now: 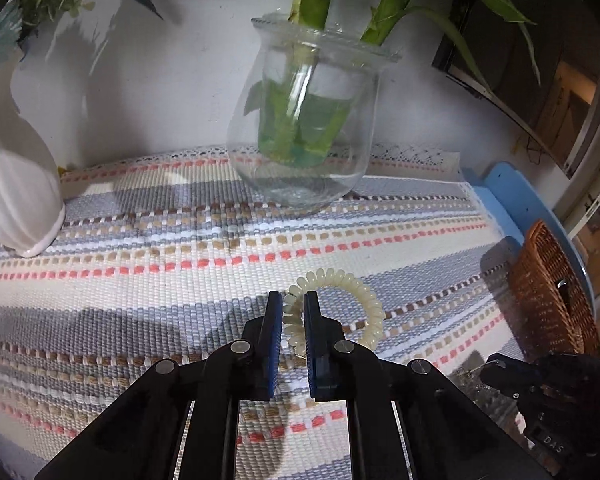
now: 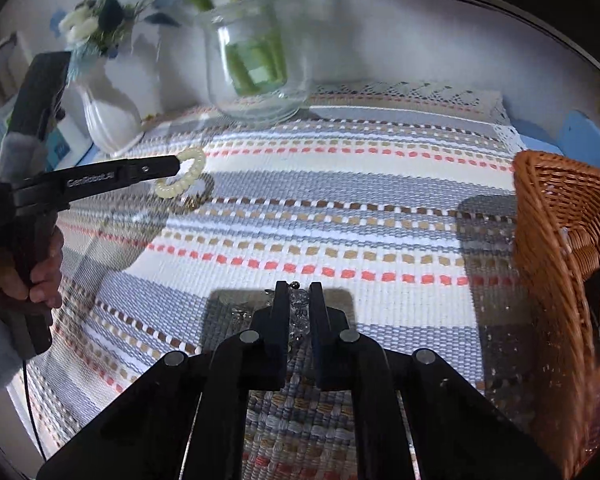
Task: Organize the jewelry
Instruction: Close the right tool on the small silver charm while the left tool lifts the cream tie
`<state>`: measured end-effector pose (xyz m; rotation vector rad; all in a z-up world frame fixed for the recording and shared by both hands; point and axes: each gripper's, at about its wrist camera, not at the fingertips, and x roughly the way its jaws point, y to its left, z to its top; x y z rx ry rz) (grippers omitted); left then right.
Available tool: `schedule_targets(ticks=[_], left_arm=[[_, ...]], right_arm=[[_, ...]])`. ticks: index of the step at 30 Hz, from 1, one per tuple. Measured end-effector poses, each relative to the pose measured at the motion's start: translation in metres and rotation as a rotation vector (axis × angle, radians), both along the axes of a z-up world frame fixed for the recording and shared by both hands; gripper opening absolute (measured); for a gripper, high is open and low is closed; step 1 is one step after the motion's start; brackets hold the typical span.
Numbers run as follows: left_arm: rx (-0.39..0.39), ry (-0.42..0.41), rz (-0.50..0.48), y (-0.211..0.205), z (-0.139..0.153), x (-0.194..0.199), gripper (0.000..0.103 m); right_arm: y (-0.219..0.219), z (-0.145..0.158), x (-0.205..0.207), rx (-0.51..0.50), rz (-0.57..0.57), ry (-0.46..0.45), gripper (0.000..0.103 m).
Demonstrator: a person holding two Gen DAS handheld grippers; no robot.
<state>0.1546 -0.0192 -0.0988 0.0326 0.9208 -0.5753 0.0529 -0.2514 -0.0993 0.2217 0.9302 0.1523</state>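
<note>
My left gripper [image 1: 292,300] is shut on a cream spiral bracelet [image 1: 364,300], one side of the coil between the blue pads. In the right wrist view the left gripper [image 2: 176,168] holds that bracelet [image 2: 184,178] lifted above the striped cloth [image 2: 340,184], with its shadow below. My right gripper [image 2: 298,292] is shut on a clear beaded piece of jewelry [image 2: 298,312], just above the cloth. A brown wicker basket [image 2: 560,248] stands to the right of it and also shows in the left wrist view [image 1: 548,296].
A glass jar with green stems [image 1: 308,120] stands at the back of the cloth. A white ribbed vase [image 1: 16,192] with flowers stands at the back left. The blue table edge [image 1: 516,196] shows at the right.
</note>
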Motion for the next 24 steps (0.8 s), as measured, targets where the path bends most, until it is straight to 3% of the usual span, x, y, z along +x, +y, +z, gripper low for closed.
schedule_targets(ticks=[13, 24], left_arm=[[-0.048, -0.005, -0.047, -0.023, 0.021, -0.017, 0.01], [-0.072, 0.01, -0.069, -0.047, 0.031, -0.04, 0.01]], right_arm=[[-0.026, 0.022, -0.02, 0.071, -0.046, -0.05, 0.011], [-0.043, 0.044, -0.04, 0.058, -0.072, -0.096, 0.011]])
